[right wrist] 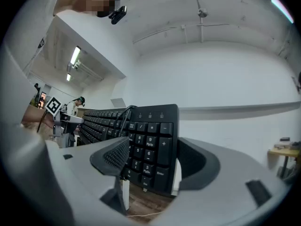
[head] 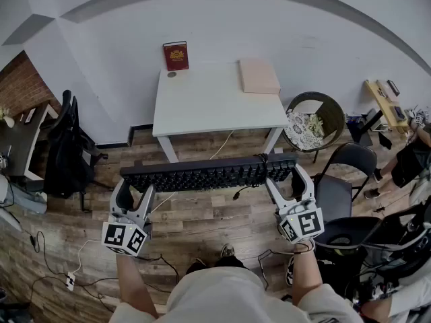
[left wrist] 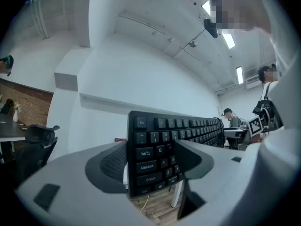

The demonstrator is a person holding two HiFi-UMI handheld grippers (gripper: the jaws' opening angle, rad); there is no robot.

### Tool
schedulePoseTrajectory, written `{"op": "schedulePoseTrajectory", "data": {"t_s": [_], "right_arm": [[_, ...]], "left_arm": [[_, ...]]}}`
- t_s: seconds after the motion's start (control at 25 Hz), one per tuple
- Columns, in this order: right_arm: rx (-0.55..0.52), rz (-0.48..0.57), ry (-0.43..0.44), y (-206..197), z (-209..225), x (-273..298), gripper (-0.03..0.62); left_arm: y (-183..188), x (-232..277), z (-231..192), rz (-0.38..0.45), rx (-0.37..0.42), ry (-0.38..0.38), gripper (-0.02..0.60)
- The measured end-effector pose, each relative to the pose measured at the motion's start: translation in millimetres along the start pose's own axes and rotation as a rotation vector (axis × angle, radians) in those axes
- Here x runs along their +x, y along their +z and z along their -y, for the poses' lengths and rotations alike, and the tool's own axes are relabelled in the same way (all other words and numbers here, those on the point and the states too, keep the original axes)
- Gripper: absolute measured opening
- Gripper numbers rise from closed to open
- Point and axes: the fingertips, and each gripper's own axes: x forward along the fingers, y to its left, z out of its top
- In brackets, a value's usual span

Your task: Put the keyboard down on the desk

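At the far left, the left hand-held gripper has its jaws spread wide around the left end of the black keyboard, and its pads seem to press on both long edges. The keyboard hangs level in the air above the wood floor, short of the white counter. The right hand-held gripper clasps the number-pad end, equally wide.

Legends on the keyboard
Left gripper view, 6 o'clock: Tab, Q, Caps Lock; right gripper view, 6 o'clock: 9, PgUp, +, Enter.
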Motion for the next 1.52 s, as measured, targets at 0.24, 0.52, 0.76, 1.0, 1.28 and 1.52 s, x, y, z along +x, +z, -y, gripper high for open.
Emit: {"op": "schedulePoseTrajectory", "data": {"t_s": [0.24, 0.52, 0.76, 1.0, 1.28, 1.52], "right_arm": [[0.004, 0.001, 0.001, -1, 0, 2, 0.323], [0.003, 0.0, 0.012, -5, 4, 3, 0.324], [0.007, 0.017, 0.034, -7, 9, 1, 0.322], [0.019, 0.02, 0.056, -14, 38, -14, 0.321], [0.011, 0.016, 0.042, -18, 52, -4, 0.321], [0.01, -0.013, 0.013, -32, 69, 7, 0.321]], "left_arm": [[2, 2, -2, 0.002, 0.01, -0.004, 0.313], [-4, 1, 3, -0.009, 0.0, 0.013, 0.313], [-1, 0, 9, 0.0, 0.013, 0.025, 0.313], [-6, 5, 43, 0.0, 0.02, 0.049, 0.313], [-9, 25, 43, -0.01, 0.014, 0.038, 0.313], [-24, 59, 39, -0.024, -0.003, 0.004, 0.313]]}}
